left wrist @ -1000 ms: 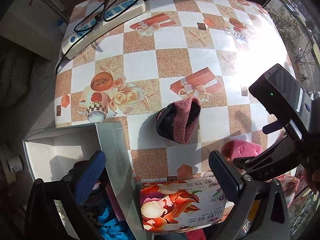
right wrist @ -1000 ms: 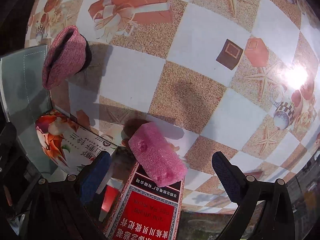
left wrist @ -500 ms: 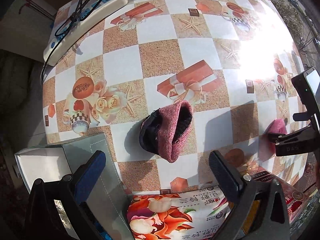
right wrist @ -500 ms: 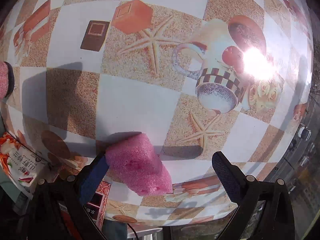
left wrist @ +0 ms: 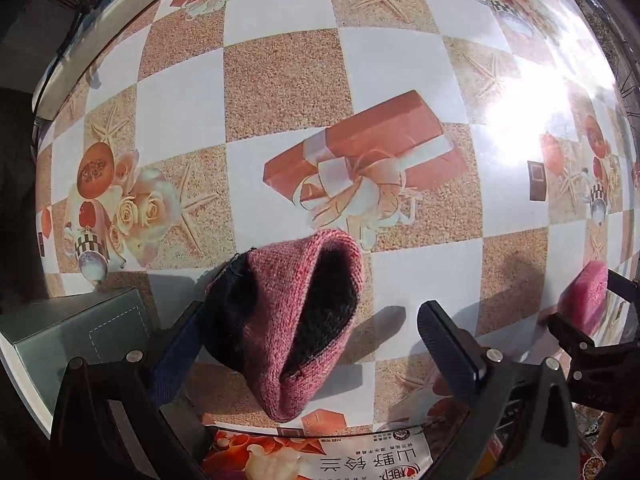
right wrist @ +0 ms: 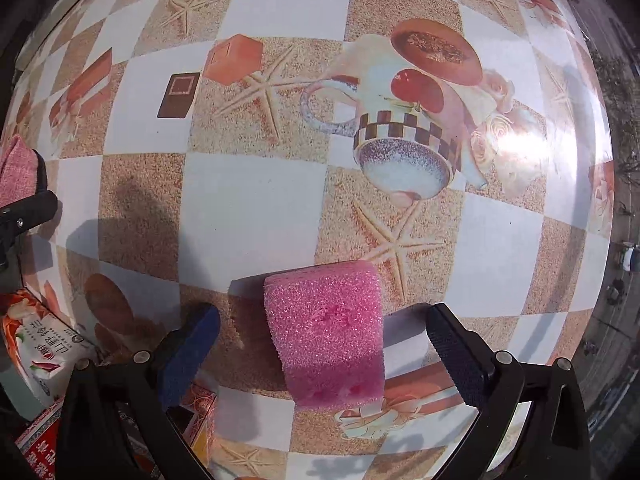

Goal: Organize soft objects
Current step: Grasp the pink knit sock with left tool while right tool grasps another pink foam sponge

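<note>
My left gripper (left wrist: 316,346) and right gripper (right wrist: 322,346), fingers wide, straddle knitted hat (left wrist: 298,320) and pink sponge (right wrist: 326,332); closing comes next.

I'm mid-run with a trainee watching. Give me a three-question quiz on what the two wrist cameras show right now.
1. True or false: the right gripper is already shut on the pink sponge.
2. Which soft object lies between the fingers of the left gripper?
A. a blue towel
B. the pink knit hat
C. a white sock
3. Fill in: the grey cardboard box shows at the lower ____ of the left wrist view.

Key:
1. False. The jaws stand open, with a gap on each side of the sponge.
2. B. The hat lies on the checkered tablecloth between open jaws.
3. left
</note>
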### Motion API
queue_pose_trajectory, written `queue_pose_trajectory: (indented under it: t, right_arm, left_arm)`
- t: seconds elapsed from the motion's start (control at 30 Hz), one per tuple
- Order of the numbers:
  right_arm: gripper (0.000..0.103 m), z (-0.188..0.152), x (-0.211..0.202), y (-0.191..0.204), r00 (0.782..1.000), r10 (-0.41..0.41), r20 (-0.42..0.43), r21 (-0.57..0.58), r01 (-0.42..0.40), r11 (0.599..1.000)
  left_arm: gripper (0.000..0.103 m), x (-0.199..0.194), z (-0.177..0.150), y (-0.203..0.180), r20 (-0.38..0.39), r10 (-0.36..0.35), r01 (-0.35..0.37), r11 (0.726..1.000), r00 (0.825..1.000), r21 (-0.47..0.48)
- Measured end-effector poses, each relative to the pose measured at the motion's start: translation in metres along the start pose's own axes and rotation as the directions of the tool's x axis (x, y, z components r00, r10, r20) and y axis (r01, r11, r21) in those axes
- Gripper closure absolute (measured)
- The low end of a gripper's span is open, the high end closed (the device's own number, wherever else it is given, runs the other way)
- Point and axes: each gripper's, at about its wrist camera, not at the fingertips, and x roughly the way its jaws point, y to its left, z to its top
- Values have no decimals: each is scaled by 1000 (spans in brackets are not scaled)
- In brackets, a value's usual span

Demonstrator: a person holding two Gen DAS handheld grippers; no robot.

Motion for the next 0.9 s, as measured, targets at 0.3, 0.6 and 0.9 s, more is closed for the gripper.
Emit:
queue_pose_trajectory:
  t: [0.3, 0.6, 0.9]
  right_arm:
    - [0, -10, -11, 0, 996, 5, 85, 25, -7, 1000]
    - [58, -23, -47, -11, 995, 12, 102, -6, -11, 1000]
    - [58, -60, -95, -47, 974, 73, 214, 123, -101, 987]
  left_arm:
    - [0, 14, 0, 10, -21, -59, 58, 997, 998, -52]
    - [55, -9, 18, -13, -1, -55, 55, 998, 998, 7]
    - [74, -71, 7, -59, 165, -63, 31, 982, 984, 185]
